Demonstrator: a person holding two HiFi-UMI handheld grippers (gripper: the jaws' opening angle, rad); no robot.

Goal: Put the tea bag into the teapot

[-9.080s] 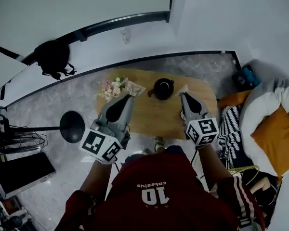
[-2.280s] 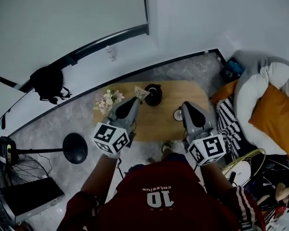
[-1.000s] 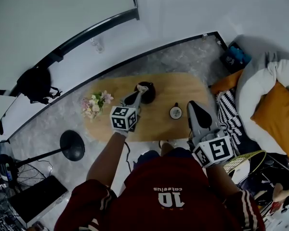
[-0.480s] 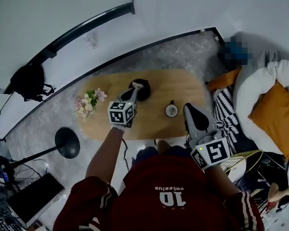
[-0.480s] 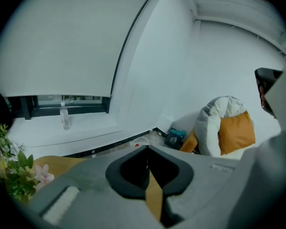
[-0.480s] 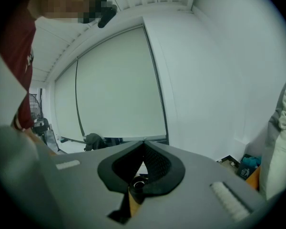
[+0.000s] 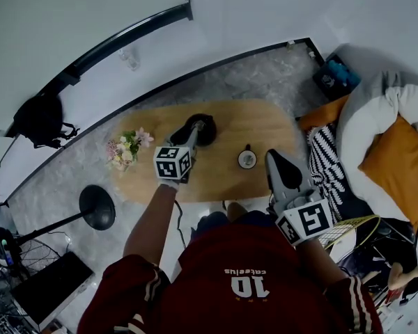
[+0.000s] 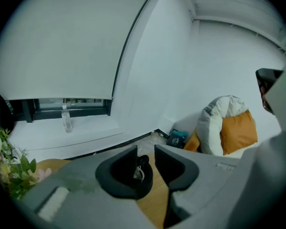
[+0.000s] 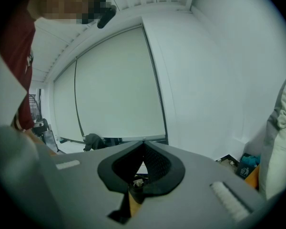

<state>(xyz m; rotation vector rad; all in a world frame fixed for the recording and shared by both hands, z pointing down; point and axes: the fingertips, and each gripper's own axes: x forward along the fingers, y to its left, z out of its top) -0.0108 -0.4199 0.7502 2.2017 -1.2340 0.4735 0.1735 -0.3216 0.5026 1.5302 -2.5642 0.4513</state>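
The black teapot (image 7: 209,135) stands at the back middle of the oval wooden table (image 7: 230,186). My left gripper (image 7: 201,124) reaches out over it, tips right above its mouth. In the left gripper view the jaws of this gripper (image 8: 146,151) stand a little apart, and between them shows the dark teapot (image 8: 142,162) with a pale loop in it. I cannot make out the tea bag clearly. My right gripper (image 7: 273,156) hangs at the table's near right edge; in the right gripper view this gripper (image 9: 143,143) has its jaws meeting at the tip, with nothing held.
A small dark-rimmed round piece (image 7: 246,158), cup or lid, sits right of the teapot. A bunch of flowers (image 7: 125,147) lies at the table's left end. A round black stand base (image 7: 97,207) is on the floor at left. Cushions (image 7: 397,165) are at right.
My left arm has reached forward to the teapot. The white tea bag seen at its tips half a second ago no longer shows there, and the jaws now stand apart. The right gripper stays back.
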